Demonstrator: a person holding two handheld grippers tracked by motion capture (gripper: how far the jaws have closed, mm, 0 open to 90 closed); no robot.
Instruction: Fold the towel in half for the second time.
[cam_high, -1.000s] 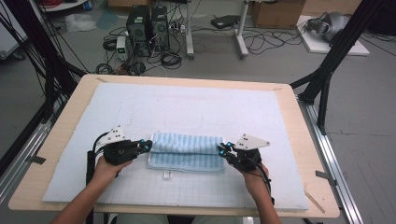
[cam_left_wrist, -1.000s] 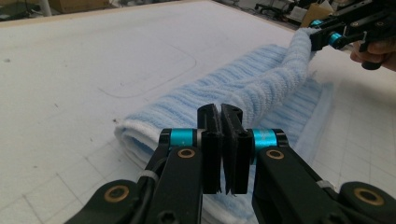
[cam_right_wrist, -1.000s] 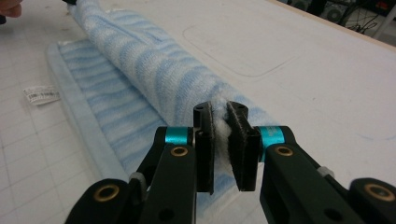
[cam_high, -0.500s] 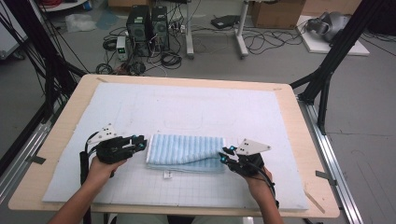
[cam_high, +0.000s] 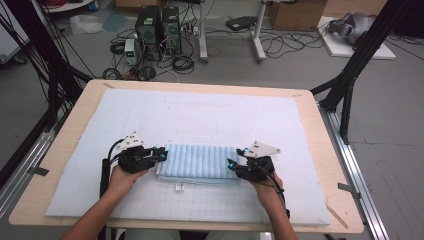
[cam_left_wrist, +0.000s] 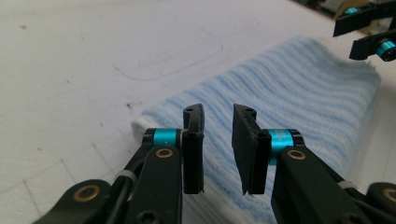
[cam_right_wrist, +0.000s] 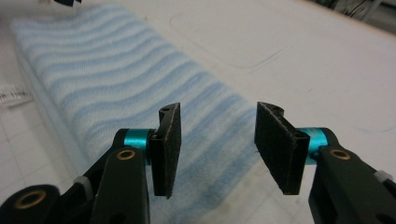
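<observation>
Here the folded light-blue ribbed towel (cam_high: 198, 162) lies on the white foam mat (cam_high: 200, 115) covering the wooden bench (cam_high: 320, 130), toward the mat's near edge. The left gripper (cam_high: 161, 154) sits at the towel's left end, its jaws narrowly parted after just closing a little, gripping nothing. The right gripper (cam_high: 234, 163) sits at the towel's right end, jaws wider, just opening, also gripping nothing.

The setting was a robotics laboratory: a pale wooden table (cam_high: 320, 150) topped with a white gridded foam mat (cam_high: 200, 115) stood within black metal frame struts (cam_high: 357, 65), with black computer towers (cam_high: 159, 27) and tangled cables (cam_high: 280, 45) on the grey floor.
</observation>
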